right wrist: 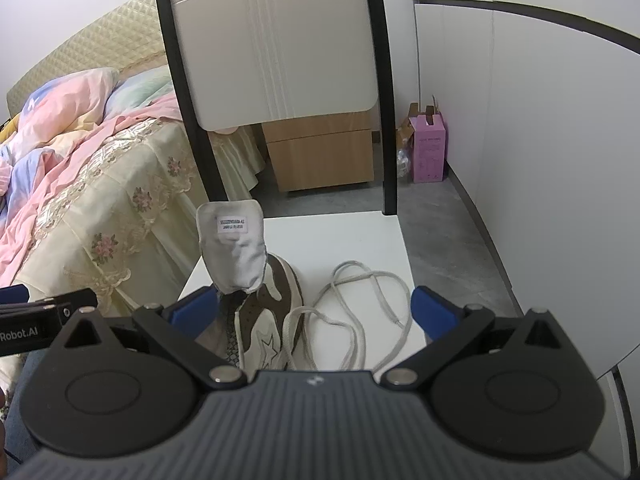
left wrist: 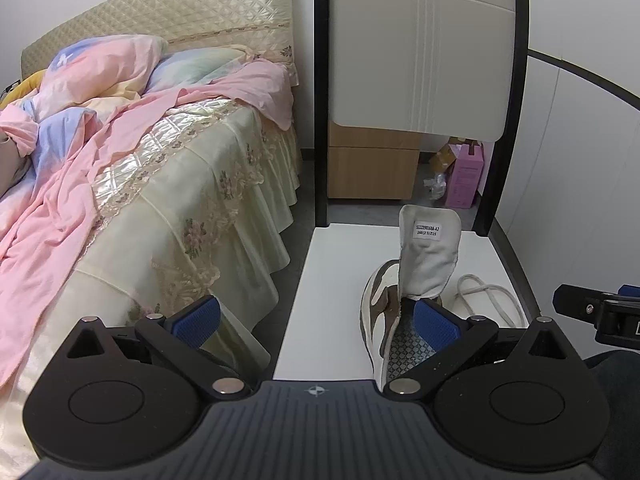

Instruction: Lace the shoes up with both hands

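Observation:
A brown and white sneaker (left wrist: 380,312) (right wrist: 272,320) lies on a white chair seat (left wrist: 336,264) (right wrist: 352,240), its grey tongue (left wrist: 430,252) (right wrist: 236,252) standing upright with a size label. A loose off-white shoelace (right wrist: 360,308) (left wrist: 488,296) curls on the seat to the shoe's right. My left gripper (left wrist: 316,320) is open, its right pad over the shoe's opening. My right gripper (right wrist: 312,312) is open too, spanning the shoe's side and the lace, nothing held. Each gripper shows at the edge of the other's view.
The chair's backrest (left wrist: 416,48) rises behind the seat. A bed (left wrist: 168,184) with pink bedding and a cream skirt lies close on the left. A wooden nightstand (right wrist: 320,152) and a pink box (right wrist: 430,152) stand on the floor behind. A white wall panel (right wrist: 540,160) is right.

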